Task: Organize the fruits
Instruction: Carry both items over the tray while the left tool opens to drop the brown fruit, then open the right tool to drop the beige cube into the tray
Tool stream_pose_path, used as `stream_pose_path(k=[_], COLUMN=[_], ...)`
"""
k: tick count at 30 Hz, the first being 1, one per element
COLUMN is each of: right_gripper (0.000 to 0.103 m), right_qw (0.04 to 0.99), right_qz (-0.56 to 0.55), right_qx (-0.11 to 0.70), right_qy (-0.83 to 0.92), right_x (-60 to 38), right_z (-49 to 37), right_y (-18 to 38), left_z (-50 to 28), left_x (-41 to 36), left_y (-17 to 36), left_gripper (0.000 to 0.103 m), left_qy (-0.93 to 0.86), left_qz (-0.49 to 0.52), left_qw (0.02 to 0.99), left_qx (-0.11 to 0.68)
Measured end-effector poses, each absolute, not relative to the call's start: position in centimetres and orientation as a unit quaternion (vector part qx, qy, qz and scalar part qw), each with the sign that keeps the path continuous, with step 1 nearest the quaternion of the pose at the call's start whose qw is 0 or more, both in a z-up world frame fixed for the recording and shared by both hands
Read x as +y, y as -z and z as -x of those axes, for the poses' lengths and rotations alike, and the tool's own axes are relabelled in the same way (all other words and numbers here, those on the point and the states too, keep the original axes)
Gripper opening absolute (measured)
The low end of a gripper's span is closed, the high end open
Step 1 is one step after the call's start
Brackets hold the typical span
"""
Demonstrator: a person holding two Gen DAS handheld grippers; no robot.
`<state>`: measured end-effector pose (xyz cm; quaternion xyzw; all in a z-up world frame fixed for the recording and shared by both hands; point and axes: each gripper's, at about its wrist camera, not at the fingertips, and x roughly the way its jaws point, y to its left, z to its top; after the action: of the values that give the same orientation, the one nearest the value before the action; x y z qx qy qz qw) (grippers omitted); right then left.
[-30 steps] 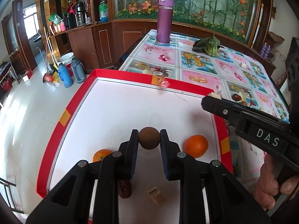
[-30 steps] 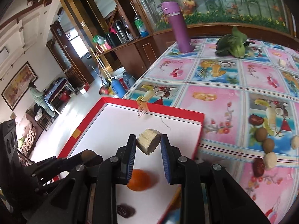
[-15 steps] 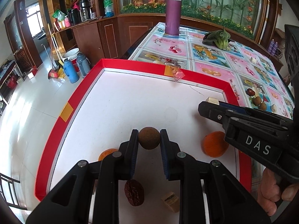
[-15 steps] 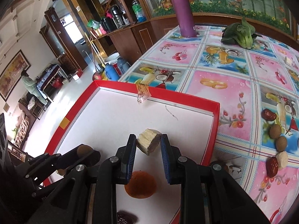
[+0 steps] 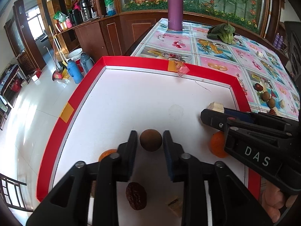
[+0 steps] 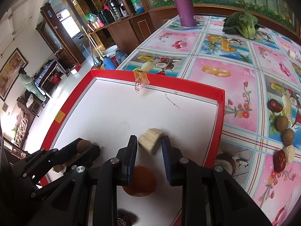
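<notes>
Above the red-rimmed white tray, the left gripper pinches a round brown fruit, perhaps a longan, while the right gripper clasps a pale cut chunk over an orange.

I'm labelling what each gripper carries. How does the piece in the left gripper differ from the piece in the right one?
The left gripper holds a brown round fruit; the right gripper holds a pale wedge-shaped chunk.
The round fruit is smooth and ball-like; the chunk has flat cut faces and corners, with a fibrous look.
The round fruit sits centred between its fingers; the chunk sits tilted.
Both are clamped above the white tray.
</notes>
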<state>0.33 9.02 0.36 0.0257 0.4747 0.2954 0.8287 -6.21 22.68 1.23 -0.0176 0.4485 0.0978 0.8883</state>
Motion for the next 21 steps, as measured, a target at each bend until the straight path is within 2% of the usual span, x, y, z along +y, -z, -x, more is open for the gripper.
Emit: stream_pose_path(k=[2,4,12,21], right_gripper=[0.026,0.026,0.03,0.031], right_qw=[0.829,0.833,0.863,0.89], right_qz=[-0.037,-0.047,-0.074,-0.106], right_qx=[0.469,0.457,0.394,0.375], right_qy=[-0.302,-0.31,-0.307,-0.236], right_x=[8.6,8.0,3.0,-7.9], right_z=[-0.3,0.0,0.8,0.7], right_y=[-0.5,-1.1,-4.3,-4.5], left_z=[6.3,6.3,6.8,7.6], left_x=[22.3,22.1,21.1,17.8], left_y=[-1.5,-1.7,-3.5,-6.0], left_gripper=[0.052,0.059,0.066,0.076], left_qy=[-0.102,-0.107,-0.117,-0.088], left_qz=[0.01,0.004,-0.009,-0.024], left_qw=[0.889,0.89,0.897,0.911], left_qx=[0.446,0.443,0.426,0.403])
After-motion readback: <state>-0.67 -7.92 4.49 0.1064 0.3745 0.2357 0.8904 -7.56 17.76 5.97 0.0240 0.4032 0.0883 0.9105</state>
